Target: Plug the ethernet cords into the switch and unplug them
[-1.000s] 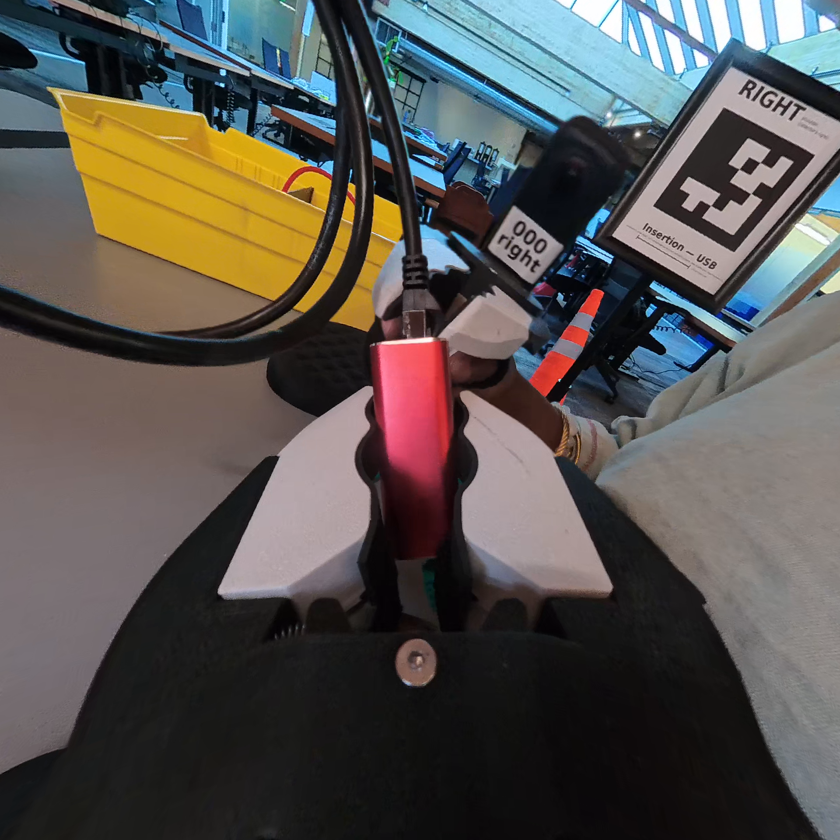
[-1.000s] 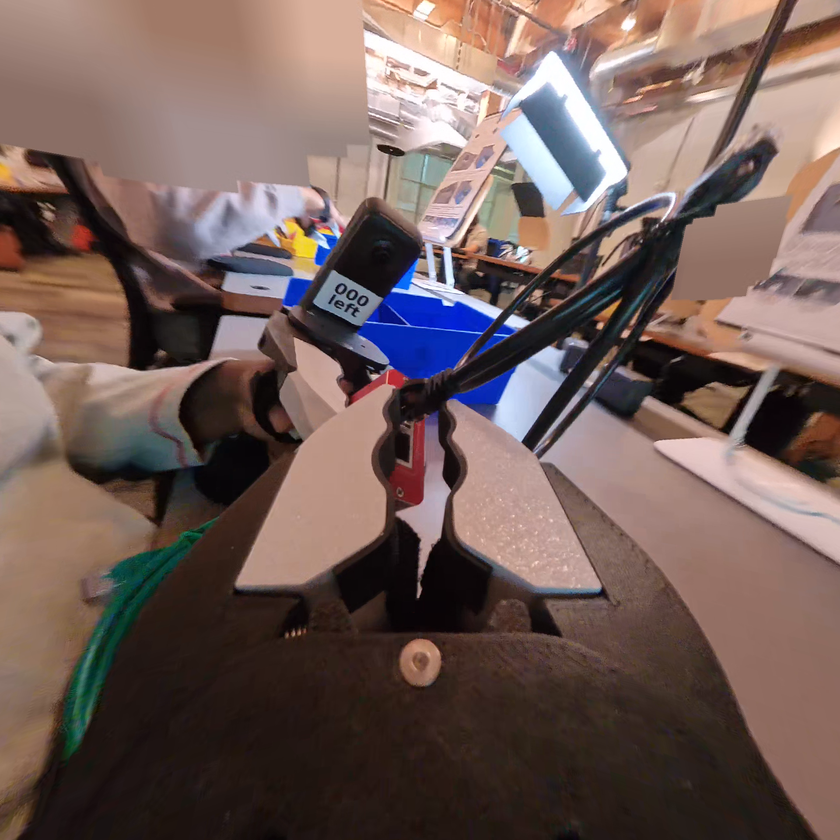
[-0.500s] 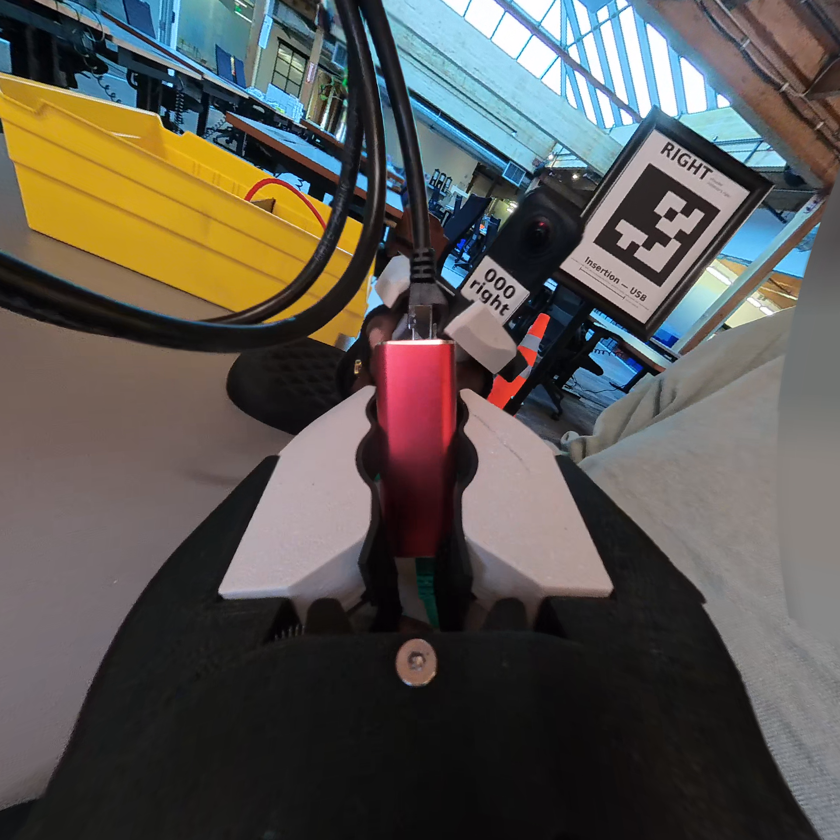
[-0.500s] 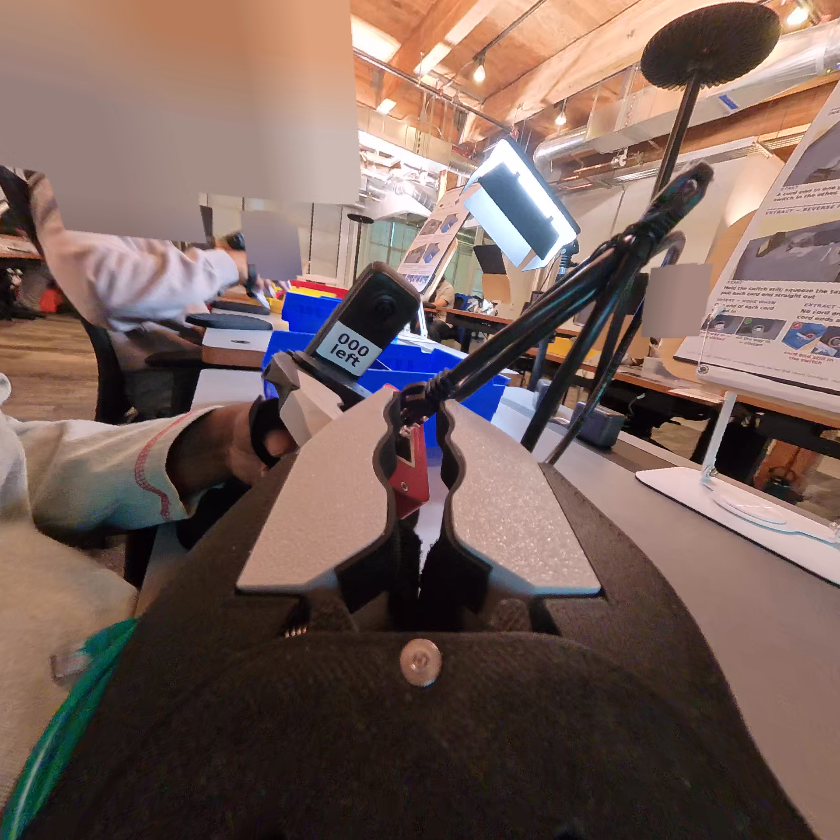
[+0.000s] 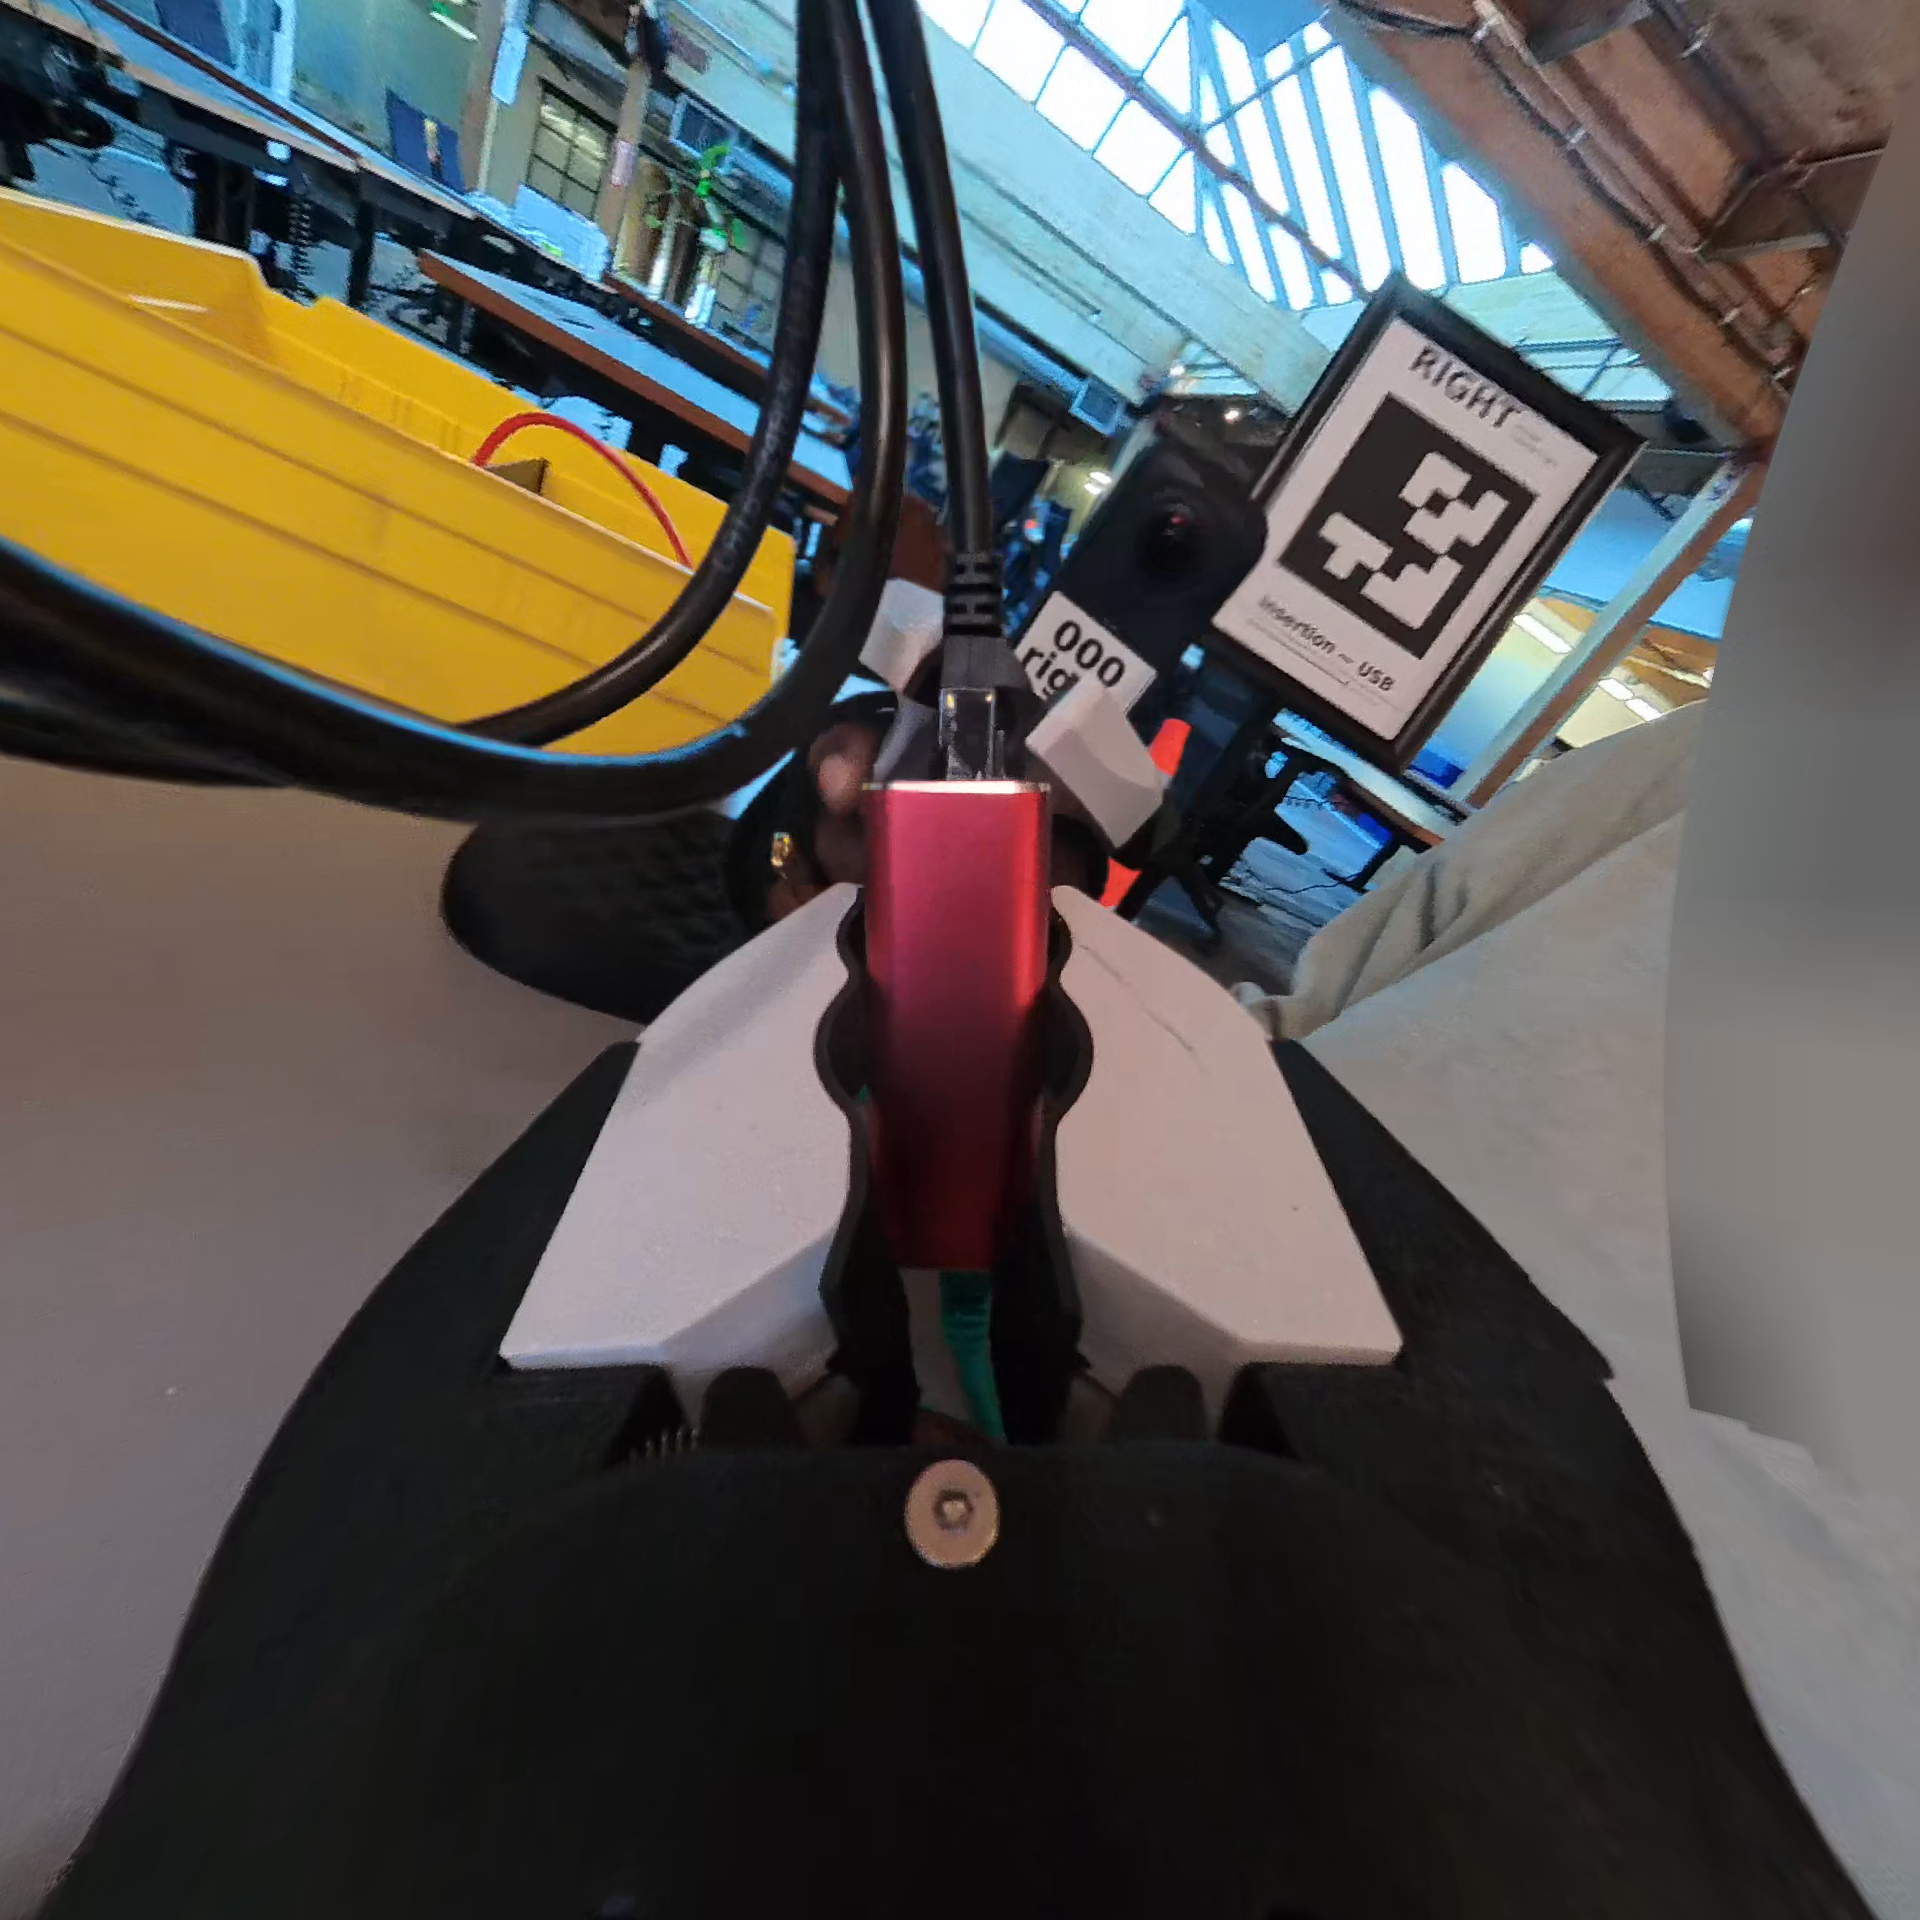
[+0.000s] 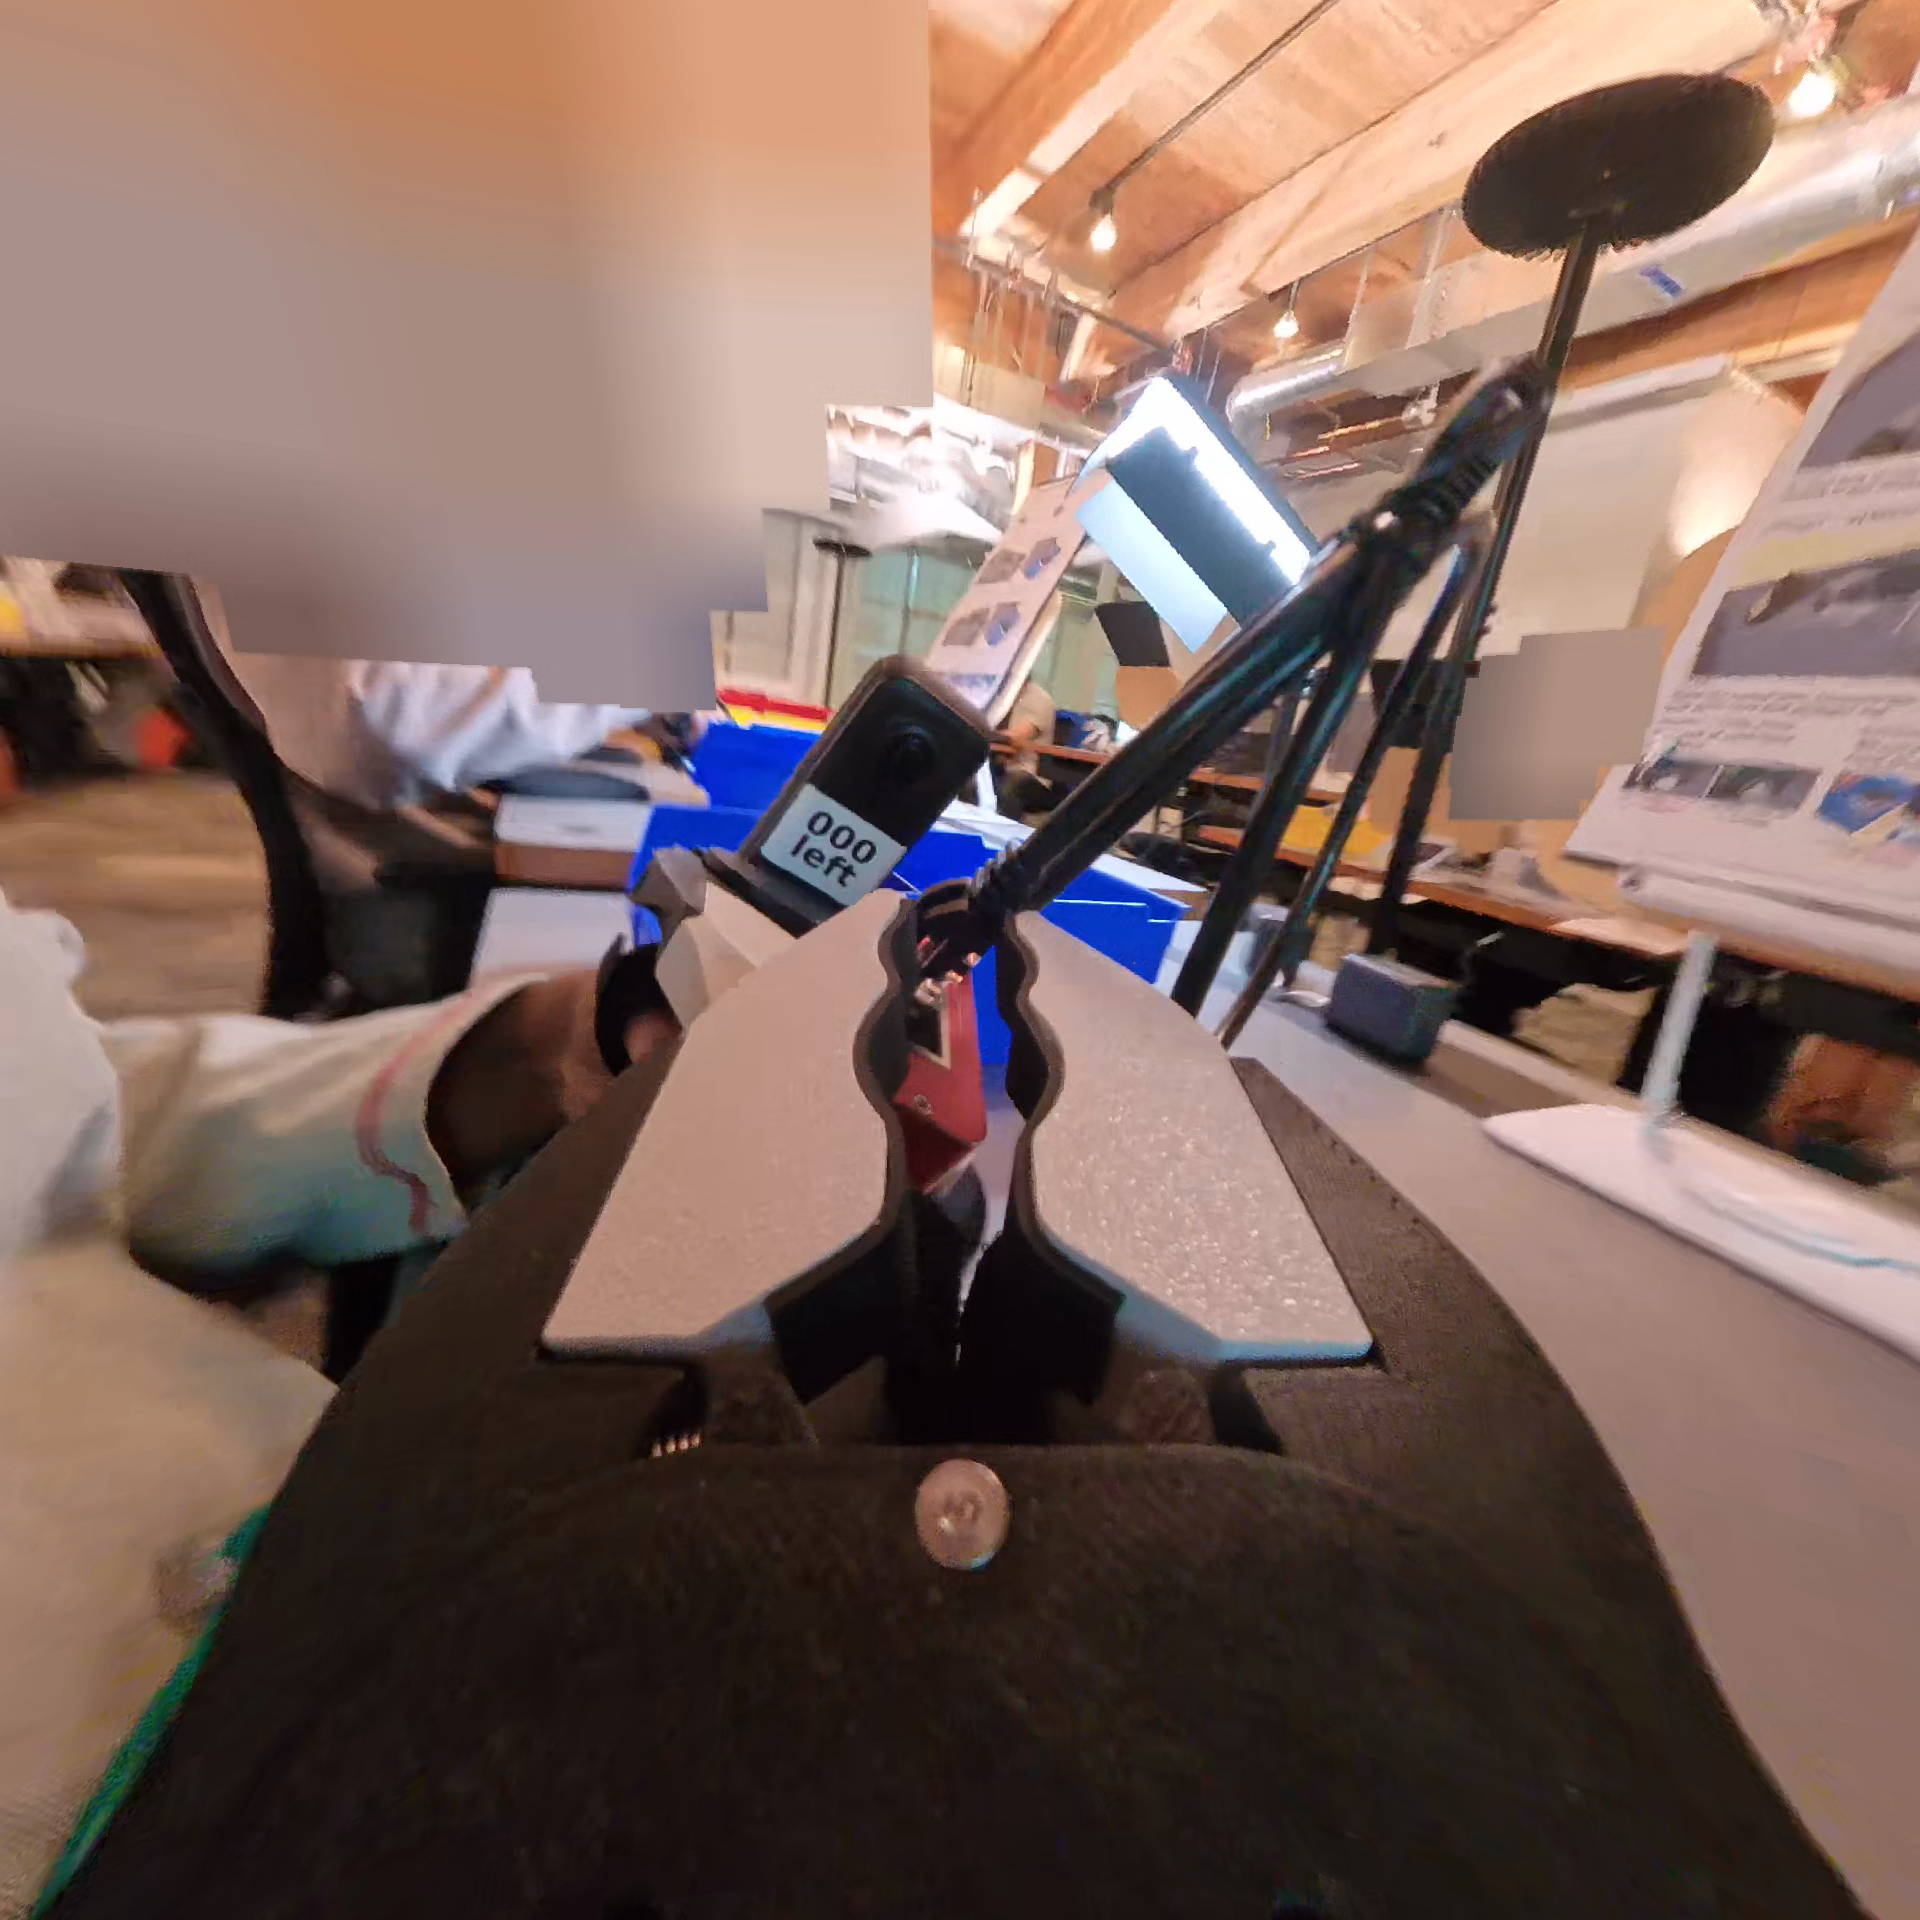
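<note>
Red switch [image 5: 956, 1018]: a slim red metal body, clamped along its length between the white fingers of the left gripper [image 5: 956, 935], long axis running straight out along those fingers. Its far end face stands clear of the fingertips and carries the port. At the near end of the switch a green cord [image 5: 971, 1361] leaves it and runs back between the fingers. At the far end, the clear plug [image 5: 966, 727] of a black ethernet cord [image 5: 940, 343] sits in line with the switch axis, its tip at or just inside the port mouth; depth of seating cannot be told from either view. The right gripper [image 6: 951, 940] holds that plug by its strain relief, jaws closed narrowly on it, and faces the left gripper head-on from beyond the far end of the switch. In the right wrist view the switch shows as a red wedge just below the plug, between and behind the right fingers. The black cord rises away from the switch and loops off to one side. Judgement: the move in hand is axial only, along the switch's long axis; the right gripper is the one on the plug, the left only braces. A yellow bin [image 5: 312, 499] stands well beyond the switch on the grey table [image 5: 208, 1143].
</note>
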`<action>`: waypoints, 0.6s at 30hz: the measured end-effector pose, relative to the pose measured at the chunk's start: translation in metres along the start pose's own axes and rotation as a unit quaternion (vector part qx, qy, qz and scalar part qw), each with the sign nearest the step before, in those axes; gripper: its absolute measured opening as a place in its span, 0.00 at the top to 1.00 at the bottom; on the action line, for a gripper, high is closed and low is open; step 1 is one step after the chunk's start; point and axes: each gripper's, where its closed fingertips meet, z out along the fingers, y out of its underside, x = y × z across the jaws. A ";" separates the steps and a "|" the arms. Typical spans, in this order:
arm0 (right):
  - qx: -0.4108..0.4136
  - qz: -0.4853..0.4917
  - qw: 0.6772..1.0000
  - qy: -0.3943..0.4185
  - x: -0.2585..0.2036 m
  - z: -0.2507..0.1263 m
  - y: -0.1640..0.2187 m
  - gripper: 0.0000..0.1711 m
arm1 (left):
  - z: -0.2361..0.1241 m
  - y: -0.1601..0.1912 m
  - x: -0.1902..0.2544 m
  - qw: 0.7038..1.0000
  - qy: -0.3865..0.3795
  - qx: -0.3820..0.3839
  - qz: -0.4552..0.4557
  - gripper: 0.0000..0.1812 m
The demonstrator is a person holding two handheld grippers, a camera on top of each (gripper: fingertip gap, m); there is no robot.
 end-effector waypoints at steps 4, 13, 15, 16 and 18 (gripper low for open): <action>0.155 0.105 0.980 0.062 0.048 -0.045 -0.047 0.93 | 0.004 0.032 -0.007 0.992 -0.043 -0.104 0.047 0.84; -0.009 -0.095 0.975 0.198 0.071 -0.119 -0.096 0.92 | -0.008 0.002 -0.010 0.999 -0.032 0.001 0.005 0.84; -0.023 -0.094 0.972 0.214 0.073 -0.141 -0.108 0.92 | -0.008 0.002 -0.011 0.999 -0.033 0.001 0.002 0.84; -0.033 -0.087 0.972 0.217 0.074 -0.151 -0.112 0.92 | -0.008 0.002 -0.010 0.999 -0.032 0.002 0.003 0.84; -0.053 -0.077 0.967 0.237 0.078 -0.173 -0.115 0.92 | -0.008 0.002 -0.011 0.999 -0.031 0.002 0.002 0.84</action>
